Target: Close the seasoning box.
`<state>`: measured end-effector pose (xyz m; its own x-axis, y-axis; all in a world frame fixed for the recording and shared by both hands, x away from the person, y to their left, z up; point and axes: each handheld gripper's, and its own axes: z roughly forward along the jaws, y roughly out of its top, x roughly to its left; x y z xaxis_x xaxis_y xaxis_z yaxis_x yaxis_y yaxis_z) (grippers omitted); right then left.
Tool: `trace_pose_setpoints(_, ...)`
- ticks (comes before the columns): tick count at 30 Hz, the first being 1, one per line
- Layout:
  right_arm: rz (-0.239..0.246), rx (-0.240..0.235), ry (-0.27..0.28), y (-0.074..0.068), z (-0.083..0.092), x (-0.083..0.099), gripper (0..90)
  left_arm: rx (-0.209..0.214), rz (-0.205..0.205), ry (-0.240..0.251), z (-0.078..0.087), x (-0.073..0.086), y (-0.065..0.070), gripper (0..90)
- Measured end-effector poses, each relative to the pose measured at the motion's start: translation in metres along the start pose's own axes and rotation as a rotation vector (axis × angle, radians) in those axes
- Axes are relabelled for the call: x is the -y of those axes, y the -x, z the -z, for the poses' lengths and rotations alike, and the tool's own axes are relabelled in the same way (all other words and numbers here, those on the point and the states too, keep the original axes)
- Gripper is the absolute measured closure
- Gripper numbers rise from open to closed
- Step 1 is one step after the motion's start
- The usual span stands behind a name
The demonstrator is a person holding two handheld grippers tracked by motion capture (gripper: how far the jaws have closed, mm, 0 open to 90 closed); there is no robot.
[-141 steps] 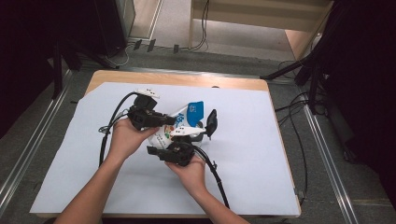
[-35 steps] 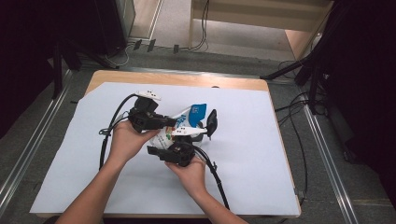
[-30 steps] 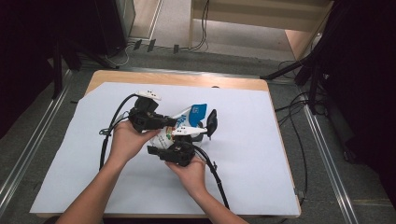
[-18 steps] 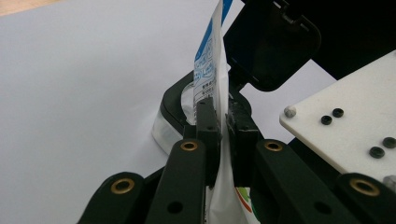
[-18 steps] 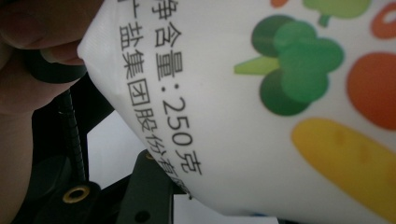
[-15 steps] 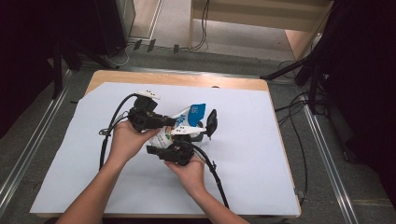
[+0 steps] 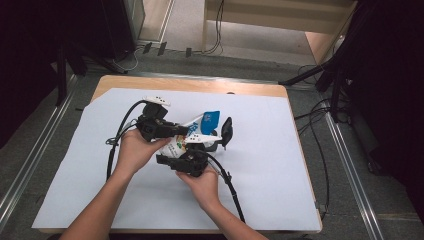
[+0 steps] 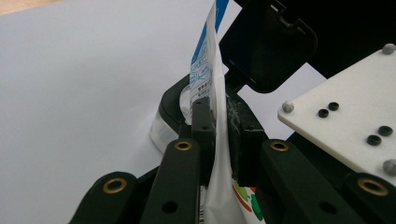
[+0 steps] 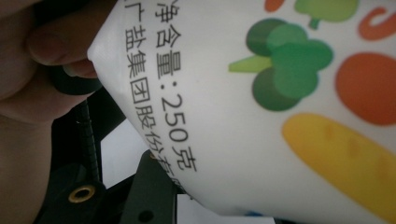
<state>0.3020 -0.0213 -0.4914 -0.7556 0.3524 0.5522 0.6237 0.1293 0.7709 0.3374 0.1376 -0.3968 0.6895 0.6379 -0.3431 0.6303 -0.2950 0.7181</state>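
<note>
- Left gripper (image 8: 219, 135) pinches the flat upper seam of a white printed pouch (image 8: 212, 84); in the left gripper view the thin film runs straight up between its two pads, which press on it from both sides. Its jaws have just been easing open slightly, yet the film is still clamped between them.
- Right gripper (image 7: 192, 159) sits just below the pouch (image 7: 192, 137) in the high view; the right gripper view has the pouch's printed face (image 9: 280, 107) pressed close against the lens, so we cannot tell whether its pads bite on the pouch.
- Pouch is held up above the bench (image 7: 280, 165), near its middle, blue top corner pointing away from the person.
- A small black-rimmed container with its hinged lid (image 8: 266, 44) flipped up stands right behind the pouch.
- Progress, as we judge it: pouch is picked up and brought to the open container; no contents visible leaving it, so opening or pouring seems yet to come.
- Pose: both forearms enter from the bottom edge and converge; left hand (image 7: 134, 150) wraps its gripper from the left, right hand (image 7: 202, 185) cups its gripper from below.
</note>
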Motion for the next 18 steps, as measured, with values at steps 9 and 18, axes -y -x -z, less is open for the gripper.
trace_pose_setpoints(9,-0.010,-0.014,0.005,0.0009,0.0008,-0.0006,71.4,-0.002,-0.016,0.003,0.0008,-0.0005,0.0006,82.2)
trace_pose_setpoints(18,-0.004,-0.017,0.006,0.0010,0.0009,-0.0011,71.3,-0.014,-0.021,0.016,0.0018,-0.0006,0.0023,85.5)
